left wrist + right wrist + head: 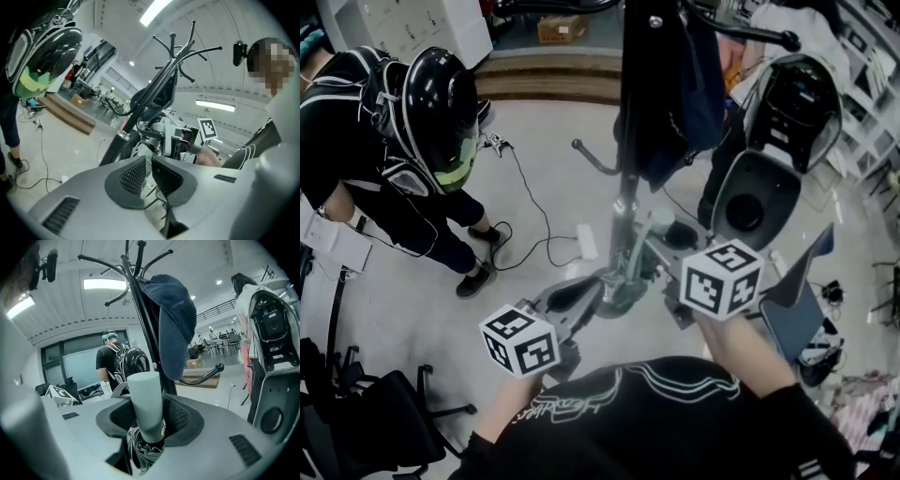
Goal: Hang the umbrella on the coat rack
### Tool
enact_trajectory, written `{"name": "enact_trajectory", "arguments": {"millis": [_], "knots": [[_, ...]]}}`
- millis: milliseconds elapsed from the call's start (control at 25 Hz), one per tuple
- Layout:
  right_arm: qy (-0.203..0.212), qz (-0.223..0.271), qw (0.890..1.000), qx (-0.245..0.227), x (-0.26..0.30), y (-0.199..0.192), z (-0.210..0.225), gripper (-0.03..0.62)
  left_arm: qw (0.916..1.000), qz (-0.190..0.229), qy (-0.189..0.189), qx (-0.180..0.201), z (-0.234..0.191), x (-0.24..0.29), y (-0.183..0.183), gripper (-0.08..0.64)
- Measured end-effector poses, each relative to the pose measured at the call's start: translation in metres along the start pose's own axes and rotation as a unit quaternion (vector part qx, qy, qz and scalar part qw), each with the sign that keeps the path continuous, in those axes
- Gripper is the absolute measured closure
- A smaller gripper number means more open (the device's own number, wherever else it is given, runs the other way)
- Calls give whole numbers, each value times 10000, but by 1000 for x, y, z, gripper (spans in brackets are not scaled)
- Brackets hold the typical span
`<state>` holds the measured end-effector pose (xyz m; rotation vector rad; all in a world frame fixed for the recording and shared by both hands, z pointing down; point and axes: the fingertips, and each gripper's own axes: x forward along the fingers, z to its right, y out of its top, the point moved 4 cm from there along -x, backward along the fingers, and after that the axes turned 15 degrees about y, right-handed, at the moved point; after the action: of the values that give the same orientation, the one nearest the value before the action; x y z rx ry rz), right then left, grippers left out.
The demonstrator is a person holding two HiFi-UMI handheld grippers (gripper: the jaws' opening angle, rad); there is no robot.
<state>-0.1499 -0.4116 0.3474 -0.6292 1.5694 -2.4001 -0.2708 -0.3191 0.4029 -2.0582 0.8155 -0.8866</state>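
Observation:
The coat rack (pixel 627 202) stands just ahead of me, a dark blue cap (pixel 176 324) hanging from its upper hooks. My right gripper (pixel 147 416) is shut on the umbrella's pale green handle (pixel 145 399), which sticks up between the pads; the folded dark canopy (pixel 143 451) hangs below. In the head view this handle (pixel 659 223) sits close to the pole, right of it. A lower hook with a ball end (pixel 206 376) juts out beyond the handle. My left gripper (pixel 149 171) is shut with nothing between its pads, low and left of the pole (pixel 154 89).
A person in a black helmet and backpack (pixel 412 141) stands at the left, cables (pixel 534 225) trailing across the floor. A black chair (pixel 375 422) is at lower left. A white and black machine (pixel 778 141) stands at the right.

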Motion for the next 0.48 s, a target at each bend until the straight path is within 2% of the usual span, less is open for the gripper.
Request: {"name": "enact_trajectory", "arguments": {"millis": [200, 280, 480], "knots": [[-51, -31, 10000, -30, 4, 0, 1, 428, 9967, -82, -673, 443, 28, 10, 5, 397], [-42, -34, 10000, -20, 6, 0, 0, 428, 9957, -99, -740, 542, 34, 15, 8, 388], [-14, -16, 10000, 20, 8, 0, 1, 428, 9952, -167, -864, 436, 37, 25, 10, 391]]}}
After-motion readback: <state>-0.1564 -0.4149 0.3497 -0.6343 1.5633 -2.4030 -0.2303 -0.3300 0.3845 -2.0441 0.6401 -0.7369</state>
